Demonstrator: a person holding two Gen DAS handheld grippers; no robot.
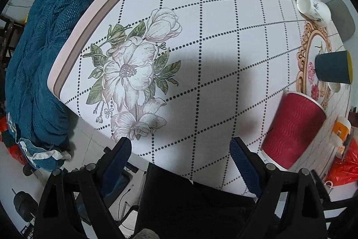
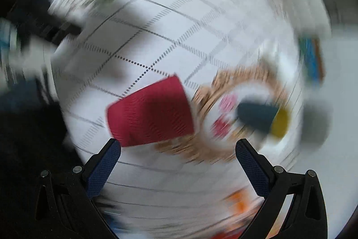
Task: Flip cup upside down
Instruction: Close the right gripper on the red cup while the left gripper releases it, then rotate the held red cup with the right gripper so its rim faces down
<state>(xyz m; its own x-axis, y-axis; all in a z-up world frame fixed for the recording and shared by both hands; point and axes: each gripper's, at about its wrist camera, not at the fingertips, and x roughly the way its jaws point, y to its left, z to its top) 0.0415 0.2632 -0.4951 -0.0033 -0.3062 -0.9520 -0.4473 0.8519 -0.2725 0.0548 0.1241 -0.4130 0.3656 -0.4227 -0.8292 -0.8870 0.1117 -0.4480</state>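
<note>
Near the table's [image 1: 201, 15] front edge, standing rim-down on the patterned cloth: red ripple cup [image 1: 293, 129], just beside a dark blue cup [image 1: 333, 69] lying on its side. Hovering wide open and holding nothing: left gripper [image 1: 181, 153] and right gripper [image 2: 177, 155], the latter's view heavily blurred.

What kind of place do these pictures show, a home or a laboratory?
Most likely a lived-in home room. The table wears a flower-printed cloth, a teal quilt is piled beside it, and household cups stand about: a red paper cup and a white ceramic cup.
</note>
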